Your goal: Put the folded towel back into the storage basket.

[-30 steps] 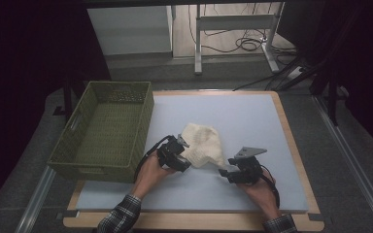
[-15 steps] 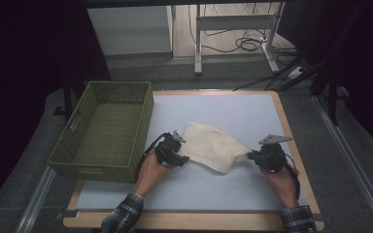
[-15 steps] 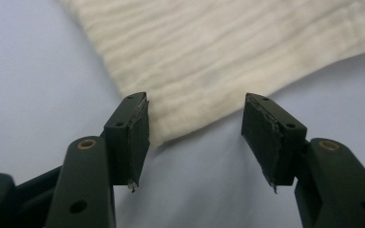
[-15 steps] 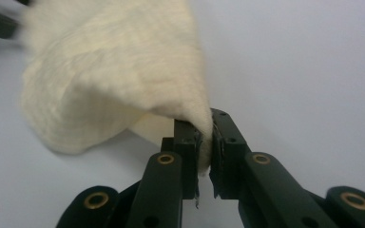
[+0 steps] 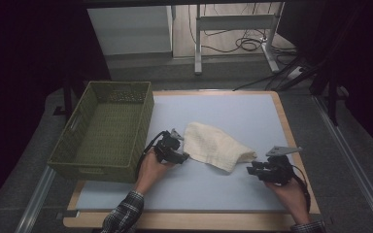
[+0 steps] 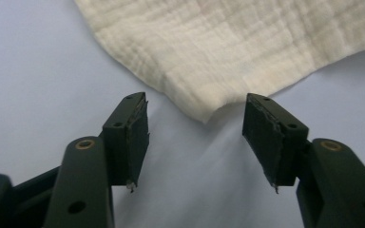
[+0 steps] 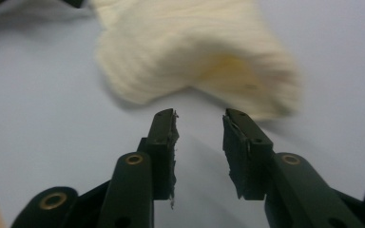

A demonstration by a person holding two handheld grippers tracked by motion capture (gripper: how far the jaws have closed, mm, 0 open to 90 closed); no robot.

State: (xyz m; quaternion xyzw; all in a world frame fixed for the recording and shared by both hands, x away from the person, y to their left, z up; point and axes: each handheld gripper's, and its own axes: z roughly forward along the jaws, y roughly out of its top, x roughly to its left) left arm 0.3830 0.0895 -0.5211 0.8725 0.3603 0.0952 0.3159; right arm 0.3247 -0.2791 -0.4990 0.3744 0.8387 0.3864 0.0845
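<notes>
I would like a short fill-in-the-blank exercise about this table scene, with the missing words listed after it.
1. The cream cloth lies on the pale blue ____.
2. The green basket stands beside the person's ____ gripper.
3. The jaws of the right gripper stand ____, with nothing between them.
4. Inside, the basket is ____.

Missing words: table; left; open; empty
</notes>
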